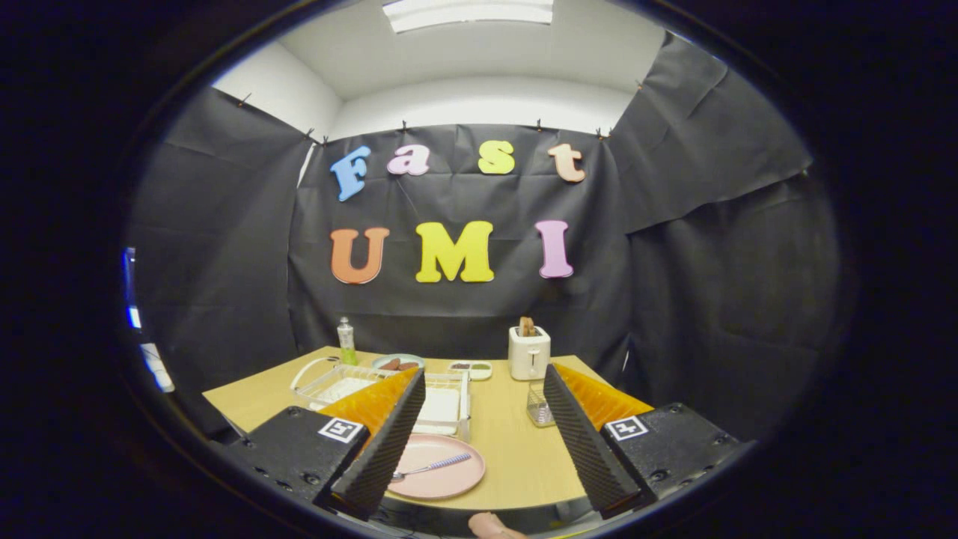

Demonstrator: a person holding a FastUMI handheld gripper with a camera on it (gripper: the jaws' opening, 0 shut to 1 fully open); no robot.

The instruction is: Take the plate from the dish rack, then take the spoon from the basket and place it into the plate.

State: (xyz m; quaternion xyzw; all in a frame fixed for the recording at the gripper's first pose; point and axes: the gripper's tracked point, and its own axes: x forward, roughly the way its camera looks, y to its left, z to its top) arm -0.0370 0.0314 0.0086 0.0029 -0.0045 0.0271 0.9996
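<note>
Apparently the task was almost finished at this moment. In the gripper view, the pink plate point(438, 466) lay flat on the wooden surface point(516, 442), just in front of the dish rack point(449, 408), so I judged that it was already taken out of the rack. The spoon point(432, 468) rested on the plate, its bowl toward the left finger and its striped handle pointing toward the middle of the surface. The fingers of the gripper point(479, 438) stood wide apart and held nothing; the left finger covered the plate's left rim, but I could not tell if it touched it. The small wire basket point(539, 406) stood to the right of the plate, beside the right finger, and I could not see what was in it. Beyond the plate, far behind the rack, were a white toaster point(529, 353), a bottle point(346, 340), a small dish with food point(397, 363) and a little tray point(471, 368). As I judge it, both steps looked done, and only pulling the gripper away was left.
</note>
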